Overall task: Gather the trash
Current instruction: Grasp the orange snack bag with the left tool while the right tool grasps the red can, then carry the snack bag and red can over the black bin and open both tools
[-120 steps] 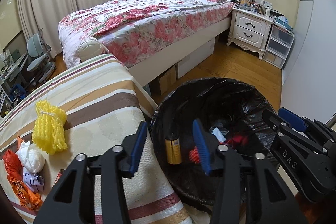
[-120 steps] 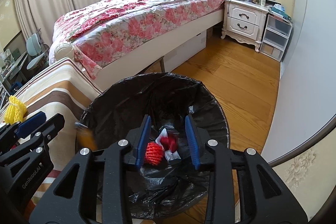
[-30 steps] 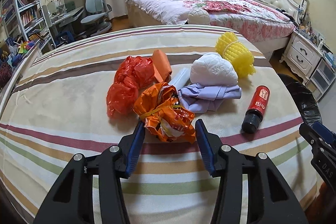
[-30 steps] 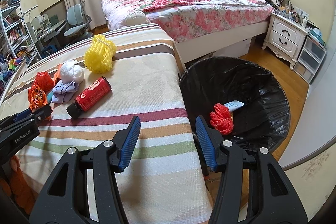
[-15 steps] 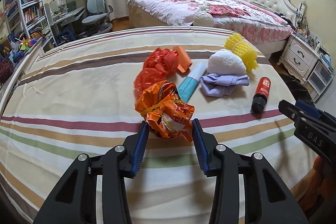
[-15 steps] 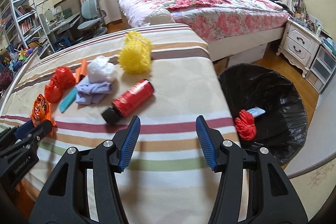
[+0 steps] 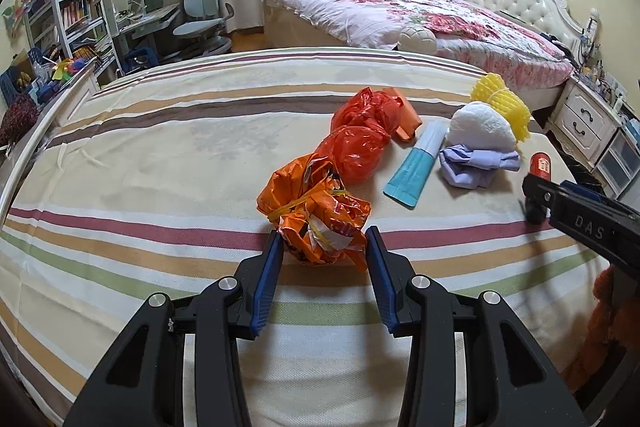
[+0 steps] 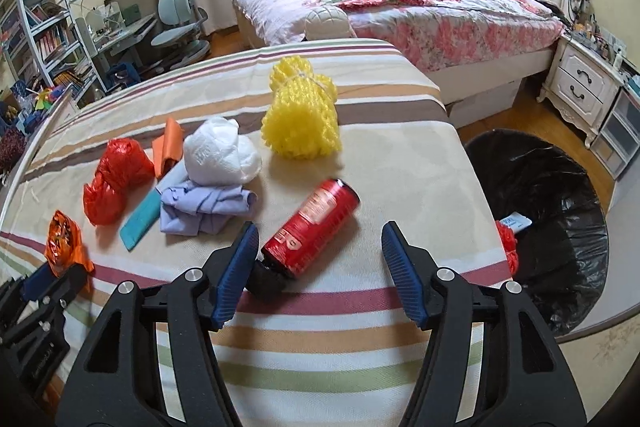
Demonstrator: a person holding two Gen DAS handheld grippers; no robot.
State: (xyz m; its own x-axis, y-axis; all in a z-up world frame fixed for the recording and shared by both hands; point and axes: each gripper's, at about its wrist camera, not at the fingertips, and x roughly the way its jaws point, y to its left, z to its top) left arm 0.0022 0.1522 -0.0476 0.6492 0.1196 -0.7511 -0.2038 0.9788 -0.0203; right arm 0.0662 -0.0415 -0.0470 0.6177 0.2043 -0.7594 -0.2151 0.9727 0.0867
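Observation:
Trash lies on a striped bedspread (image 7: 160,155). My left gripper (image 7: 324,247) is open, its jaws on either side of a crumpled orange snack wrapper (image 7: 316,215), close to it. My right gripper (image 8: 318,247) is open wide over a red can with a black cap (image 8: 312,227), which lies on its side. Behind lie a red plastic bag (image 7: 360,143), a teal tube (image 7: 416,167), a purple cloth (image 8: 204,207), a white wad (image 8: 220,155) and yellow foam netting (image 8: 302,115).
A black-lined trash bin (image 8: 560,223) stands on the floor off the bed's right edge, with a red net and a white scrap inside. A floral bed (image 8: 400,3), nightstand (image 8: 580,83) and desk chairs (image 7: 204,15) stand beyond.
Both grippers have moved from the bin back over the bed. The left jaws have closed in around the orange wrapper. The right gripper has come nearer to the red can.

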